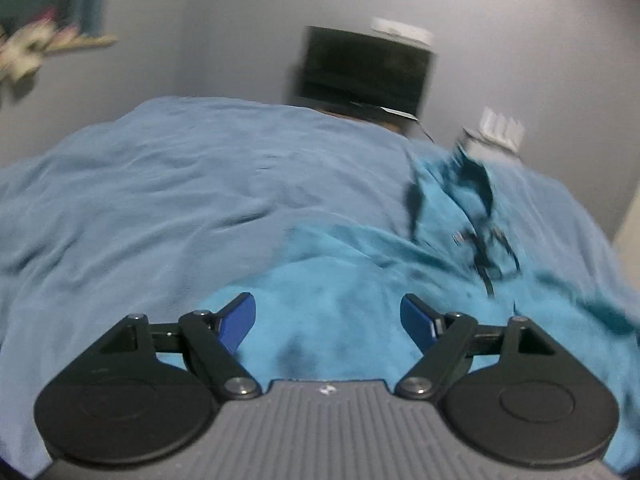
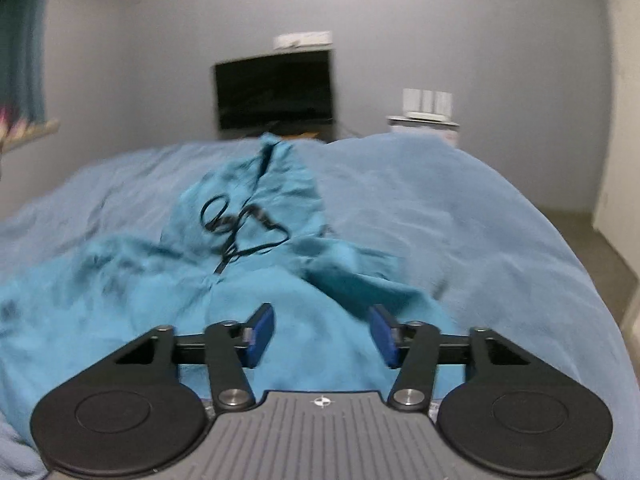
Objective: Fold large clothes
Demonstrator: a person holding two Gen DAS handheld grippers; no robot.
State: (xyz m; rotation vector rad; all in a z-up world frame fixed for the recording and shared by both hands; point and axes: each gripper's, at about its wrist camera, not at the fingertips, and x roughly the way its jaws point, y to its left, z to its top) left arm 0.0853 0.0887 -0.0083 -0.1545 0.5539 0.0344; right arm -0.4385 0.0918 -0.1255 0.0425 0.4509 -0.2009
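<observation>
A teal garment (image 1: 340, 280) with a black drawstring (image 1: 486, 248) lies crumpled on a bed with a light blue blanket (image 1: 160, 184). In the left wrist view it fills the lower middle and right. My left gripper (image 1: 328, 316) is open and empty, just above the garment's near part. In the right wrist view the garment (image 2: 160, 280) spreads from the middle to the left, with the drawstring (image 2: 240, 228) looped on it. My right gripper (image 2: 322, 330) is open and empty over the garment's near right edge. Both views are blurred.
A dark TV screen (image 2: 274, 90) stands against the grey wall beyond the bed. A white container (image 2: 426, 124) stands to its right. A curtained window (image 2: 22, 60) is at the left. The blue blanket (image 2: 460, 220) covers the bed, and floor (image 2: 600, 240) shows at the right.
</observation>
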